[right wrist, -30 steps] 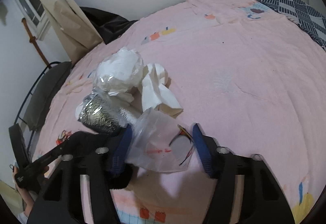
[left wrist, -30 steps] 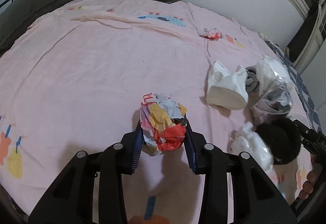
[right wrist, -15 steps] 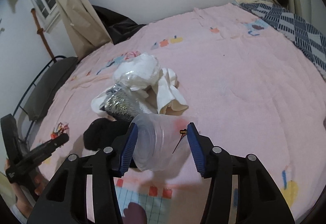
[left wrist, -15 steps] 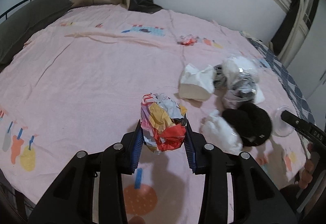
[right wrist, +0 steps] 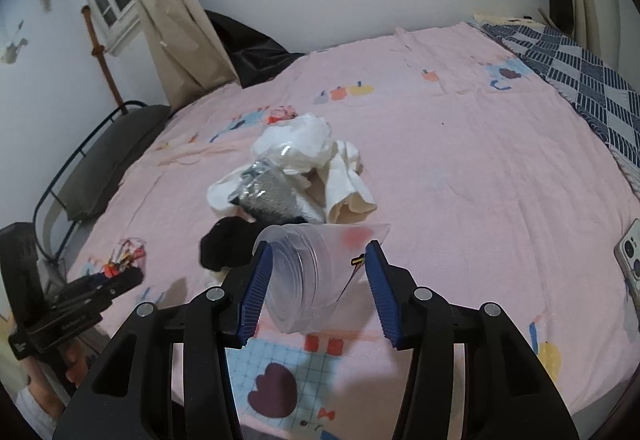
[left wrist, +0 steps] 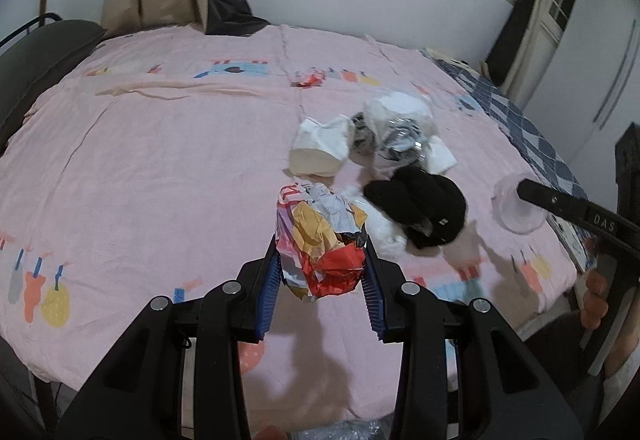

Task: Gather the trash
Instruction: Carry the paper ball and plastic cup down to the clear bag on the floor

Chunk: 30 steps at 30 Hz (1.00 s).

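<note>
My left gripper [left wrist: 320, 276] is shut on a crumpled ball of red, yellow and white wrapper [left wrist: 320, 236], held up off the pink bedsheet [left wrist: 160, 168]. My right gripper [right wrist: 316, 272] is shut on a clear plastic cup [right wrist: 308, 280] lying sideways between its blue pads, also off the bed. In the left wrist view the right gripper [left wrist: 532, 196] and its cup [left wrist: 516, 212] show at the far right. The right wrist view has the left gripper [right wrist: 120, 280] with the wrapper [right wrist: 124, 260] at its far left.
A pile lies mid-bed: white crumpled paper [right wrist: 304, 144], a folded white cloth [left wrist: 320, 148], a shiny foil bag [right wrist: 272, 196] and a black cloth [left wrist: 420, 204]. A small red wrapper [left wrist: 310, 78] lies farther back. A phone [right wrist: 628, 252] rests near the right edge. A dark pillow [left wrist: 44, 52] lies left.
Both grippers have risen and drawn back from the bed with what they hold. The cup came up off the sheet, and the pile now looks smaller and farther away.
</note>
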Motion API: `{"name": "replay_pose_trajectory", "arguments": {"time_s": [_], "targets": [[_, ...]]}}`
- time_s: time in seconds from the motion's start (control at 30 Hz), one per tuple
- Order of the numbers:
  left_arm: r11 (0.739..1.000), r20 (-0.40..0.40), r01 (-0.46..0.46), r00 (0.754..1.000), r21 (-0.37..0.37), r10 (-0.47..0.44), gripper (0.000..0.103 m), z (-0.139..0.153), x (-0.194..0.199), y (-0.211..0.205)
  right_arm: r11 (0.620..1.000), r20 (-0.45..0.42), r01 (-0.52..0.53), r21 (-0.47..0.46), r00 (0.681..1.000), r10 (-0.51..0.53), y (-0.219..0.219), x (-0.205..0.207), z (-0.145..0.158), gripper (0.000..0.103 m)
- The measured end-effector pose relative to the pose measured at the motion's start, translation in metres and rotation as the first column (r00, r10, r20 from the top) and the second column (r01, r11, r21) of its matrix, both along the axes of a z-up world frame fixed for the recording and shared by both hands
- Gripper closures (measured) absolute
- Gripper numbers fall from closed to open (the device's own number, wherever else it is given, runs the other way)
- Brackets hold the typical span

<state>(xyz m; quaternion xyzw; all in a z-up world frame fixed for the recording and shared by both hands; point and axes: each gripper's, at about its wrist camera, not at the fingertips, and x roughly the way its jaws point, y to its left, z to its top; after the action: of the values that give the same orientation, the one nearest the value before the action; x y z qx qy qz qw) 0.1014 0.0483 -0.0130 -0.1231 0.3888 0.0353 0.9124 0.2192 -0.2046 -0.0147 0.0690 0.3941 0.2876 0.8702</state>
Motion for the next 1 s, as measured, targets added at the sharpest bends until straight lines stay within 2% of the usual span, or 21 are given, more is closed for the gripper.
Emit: {"name": "replay_pose_trajectory", "arguments": {"time_s": [0.4, 0.73, 1.0], "targets": [[0.986, -0.048, 0.160, 0.986, 0.034, -0.159, 0.064, -0.009, -0.027, -0.033, 0.992, 0.022, -0.121, -0.017, 0.992, 0.122, -0.019, -0.041, 0.014, 0.058], [0.952, -0.128, 0.297, 0.950, 0.073, -0.286, 0.064, -0.031, -0.047, -0.067, 0.981, -0.018, -0.190, -0.032, 0.982, 0.189, -0.029, -0.076, 0.002, 0.058], [0.925, -0.185, 0.379, 0.912, 0.043, -0.365, 0.064, -0.045, -0.063, -0.081, 0.964, -0.063, -0.264, -0.035, 0.963, 0.262, -0.027, -0.105, -0.014, 0.058]]}}
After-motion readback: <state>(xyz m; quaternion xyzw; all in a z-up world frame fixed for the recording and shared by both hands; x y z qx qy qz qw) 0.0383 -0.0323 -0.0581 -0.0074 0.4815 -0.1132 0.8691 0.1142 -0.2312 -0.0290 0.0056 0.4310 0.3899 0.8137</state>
